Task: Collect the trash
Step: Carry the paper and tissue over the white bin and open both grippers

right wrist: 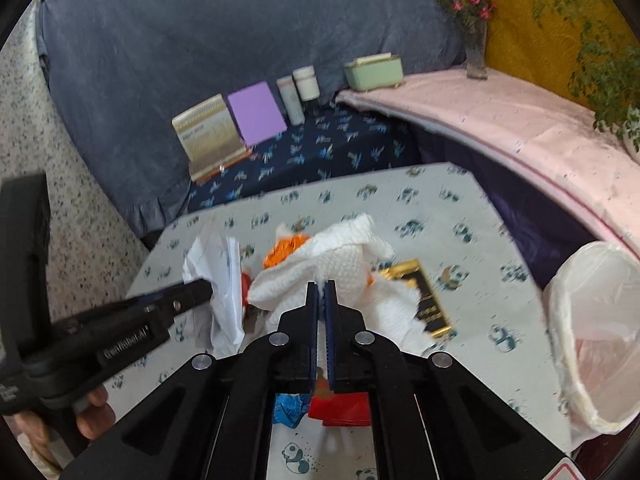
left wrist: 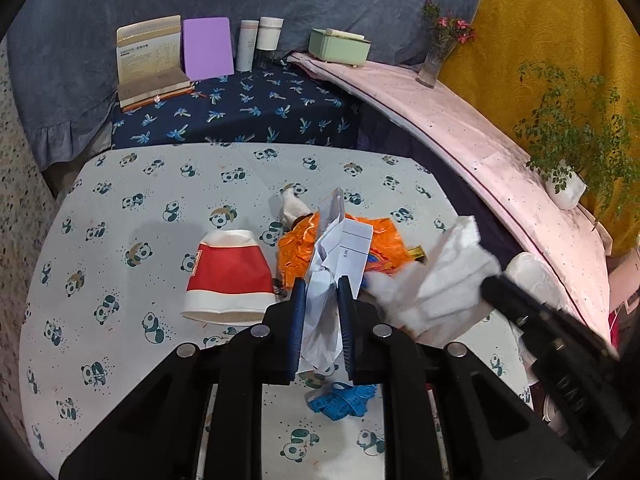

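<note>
Here the left gripper (left wrist: 322,300) pinches a crumpled white paper (left wrist: 334,264), its blue pads closed onto the sheet so that the paper stands up between them and hangs a little below. To its left on the panda-print tablecloth (left wrist: 120,208) lies a red and white paper cup (left wrist: 228,276) on its side, mouth toward the camera, untouched. Just behind the paper sits an orange wrapper (left wrist: 296,246), and a blue crumpled scrap (left wrist: 340,400) lies under the left gripper.

Further right, the right gripper (right wrist: 321,292) has its jaws pressed nearly together on a white tissue (right wrist: 340,264), which bunches up ahead of the fingertips and drapes partly over a black and gold packet (right wrist: 428,304).

At the far right stands the bin with a white bag liner (right wrist: 592,320), open mouth toward the table and well apart from both loads. It lies to the right of the right gripper and farther still from the left, so the tissue probably goes in first, with a swing rightward. The paper would then have to cross the whole pile.
</note>
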The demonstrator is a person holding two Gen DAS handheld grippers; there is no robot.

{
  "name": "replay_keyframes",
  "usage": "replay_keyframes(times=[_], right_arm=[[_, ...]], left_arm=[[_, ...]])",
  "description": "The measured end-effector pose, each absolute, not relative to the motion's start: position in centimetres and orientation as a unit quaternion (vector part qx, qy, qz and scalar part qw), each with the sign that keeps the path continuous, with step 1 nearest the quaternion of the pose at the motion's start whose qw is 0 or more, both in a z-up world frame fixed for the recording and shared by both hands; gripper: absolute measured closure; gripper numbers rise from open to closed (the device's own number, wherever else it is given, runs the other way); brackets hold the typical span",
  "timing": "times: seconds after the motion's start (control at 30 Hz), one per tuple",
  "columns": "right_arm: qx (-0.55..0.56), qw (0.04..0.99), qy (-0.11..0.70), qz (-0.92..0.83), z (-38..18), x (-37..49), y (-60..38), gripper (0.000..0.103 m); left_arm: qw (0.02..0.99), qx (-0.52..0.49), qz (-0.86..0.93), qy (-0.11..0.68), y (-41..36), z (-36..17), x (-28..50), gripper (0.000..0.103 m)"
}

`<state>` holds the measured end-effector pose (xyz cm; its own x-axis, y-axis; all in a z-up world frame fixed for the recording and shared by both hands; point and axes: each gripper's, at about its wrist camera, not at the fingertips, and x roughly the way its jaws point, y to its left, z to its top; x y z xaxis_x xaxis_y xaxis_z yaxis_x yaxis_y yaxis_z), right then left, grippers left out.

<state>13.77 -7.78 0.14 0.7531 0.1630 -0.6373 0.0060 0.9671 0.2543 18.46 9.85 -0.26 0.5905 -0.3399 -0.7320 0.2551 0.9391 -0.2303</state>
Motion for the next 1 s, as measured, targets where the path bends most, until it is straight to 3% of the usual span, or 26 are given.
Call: replay_keyframes(times=[0.37, 1.0], right_arm=[[0.133, 0.95, 0.281, -0.025, 5.0, 10.1, -14.0, 0.099], [0.165, 0.938, 0.26, -0.161, 4.2, 4.0, -27.6, 0.1]], left_arm=[[0.896, -0.02, -0.208, 0.392, 5.2, 2.9, 15.6, 0.087], [0.858, 0.05, -0.34, 0.381, -11.0, 3.9, 11.4, 0.087]])
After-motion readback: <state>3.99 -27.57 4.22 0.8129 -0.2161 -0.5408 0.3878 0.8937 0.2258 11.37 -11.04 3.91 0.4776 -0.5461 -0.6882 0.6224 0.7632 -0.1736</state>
